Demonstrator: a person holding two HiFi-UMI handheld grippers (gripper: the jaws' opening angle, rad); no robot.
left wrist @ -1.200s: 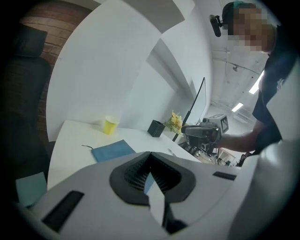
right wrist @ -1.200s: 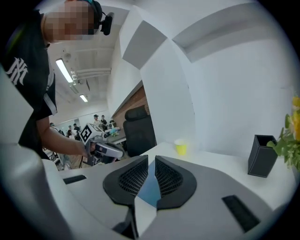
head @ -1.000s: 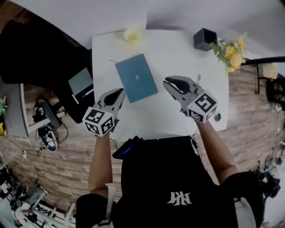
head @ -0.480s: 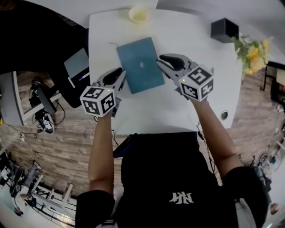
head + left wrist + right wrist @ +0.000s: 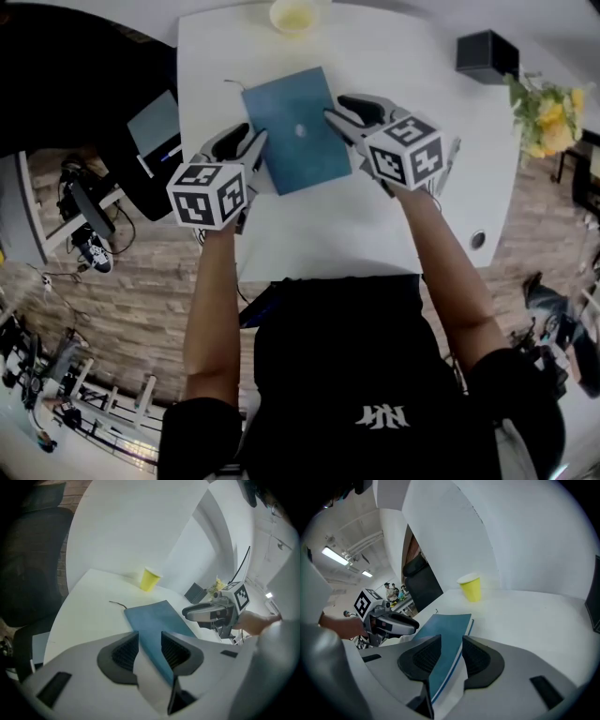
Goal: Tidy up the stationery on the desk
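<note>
A blue notebook [image 5: 298, 131] lies flat on the white desk [image 5: 394, 216], with a thin dark cord [image 5: 232, 84] at its far left corner. My left gripper [image 5: 251, 142] sits at the notebook's left edge and my right gripper [image 5: 336, 114] at its right edge. In the left gripper view the notebook [image 5: 154, 616] runs under the narrow gap of the left gripper [image 5: 150, 637]. The right gripper view shows the same: the notebook's [image 5: 445, 630] page edge passes below the right gripper [image 5: 451, 641]. Both stand slightly open, holding nothing.
A yellow cup [image 5: 293, 14] stands at the desk's far edge. A black box [image 5: 487, 53] and yellow flowers [image 5: 544, 103] are at the far right. A black chair [image 5: 84, 75] and a grey tablet [image 5: 155, 122] are left of the desk.
Both grippers have moved forward and inward, from the desk's near part to the notebook's two sides. The notebook itself has stayed flat on the desk.
</note>
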